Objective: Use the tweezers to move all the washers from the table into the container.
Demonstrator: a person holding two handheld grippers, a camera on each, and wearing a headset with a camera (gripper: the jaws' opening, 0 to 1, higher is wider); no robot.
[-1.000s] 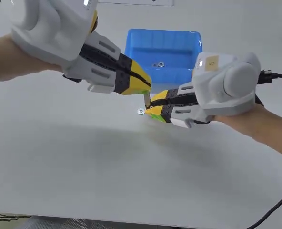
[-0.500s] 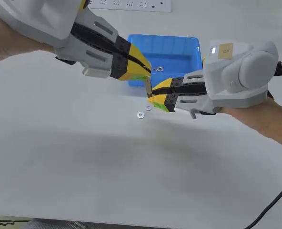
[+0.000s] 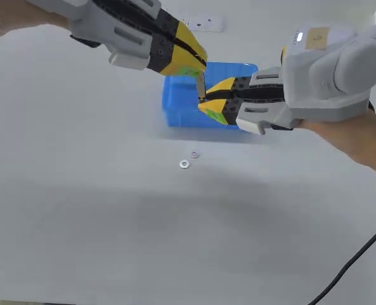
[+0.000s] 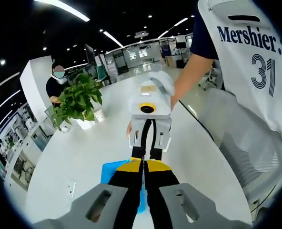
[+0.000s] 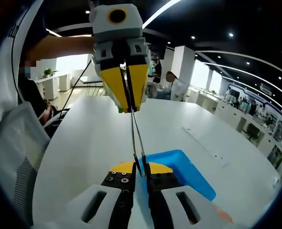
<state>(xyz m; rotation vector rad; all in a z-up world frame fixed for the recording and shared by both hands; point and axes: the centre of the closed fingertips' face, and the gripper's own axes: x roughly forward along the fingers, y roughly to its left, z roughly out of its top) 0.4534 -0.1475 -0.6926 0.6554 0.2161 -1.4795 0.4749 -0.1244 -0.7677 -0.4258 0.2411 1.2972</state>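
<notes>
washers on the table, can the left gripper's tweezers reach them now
Probably yes: both washers lie uncovered on bare table in front of the container; the left gripper holds the tweezers above it.

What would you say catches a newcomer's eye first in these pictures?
Two yellow-tipped grippers meet nose to nose over the blue container: the left gripper and the right gripper both pinch the thin tweezers. Nearer the camera, a washer and a second washer lie on the white table, outside the container.
</notes>
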